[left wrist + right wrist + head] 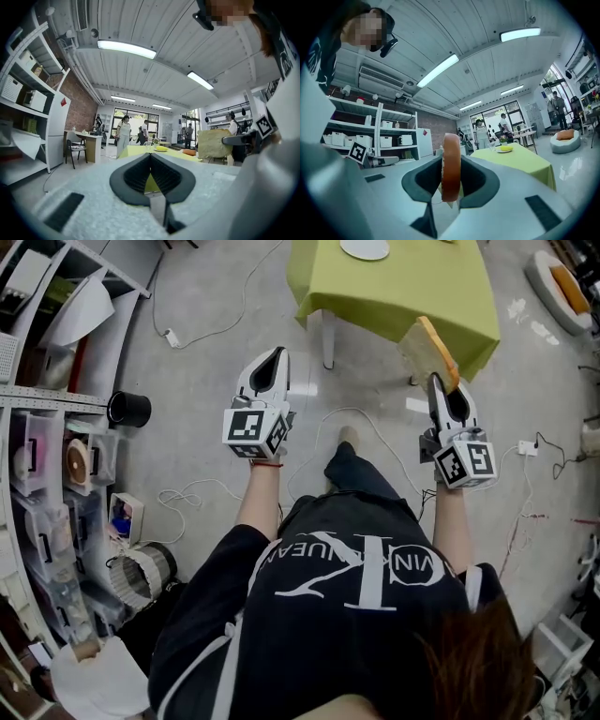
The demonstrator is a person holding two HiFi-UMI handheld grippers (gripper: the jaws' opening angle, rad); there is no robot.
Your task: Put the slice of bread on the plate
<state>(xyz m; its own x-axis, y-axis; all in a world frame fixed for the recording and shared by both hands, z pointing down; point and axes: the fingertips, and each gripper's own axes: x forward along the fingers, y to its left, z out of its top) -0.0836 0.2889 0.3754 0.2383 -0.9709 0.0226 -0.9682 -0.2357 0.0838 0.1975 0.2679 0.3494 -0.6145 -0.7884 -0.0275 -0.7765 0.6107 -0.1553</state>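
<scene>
A slice of bread [431, 351] with a brown crust stands on edge between the jaws of my right gripper [435, 382], just short of the near corner of the green-clothed table [394, 296]. The right gripper view shows the crust edge-on [451, 166], and the pads press on both faces. A white plate [364, 249] lies at the table's far side. In the right gripper view, a plate [504, 150] with something yellow on it sits on the table [520, 159]. My left gripper [277, 354] is held level to the left, shut and empty [151, 157].
Shelving with boxes and bins [47, 456] lines the left. A black cup [128, 409] and loose cables [187, 498] lie on the floor. A white beanbag [561, 282] sits at the top right. Several people [124, 133] stand far off beyond the table.
</scene>
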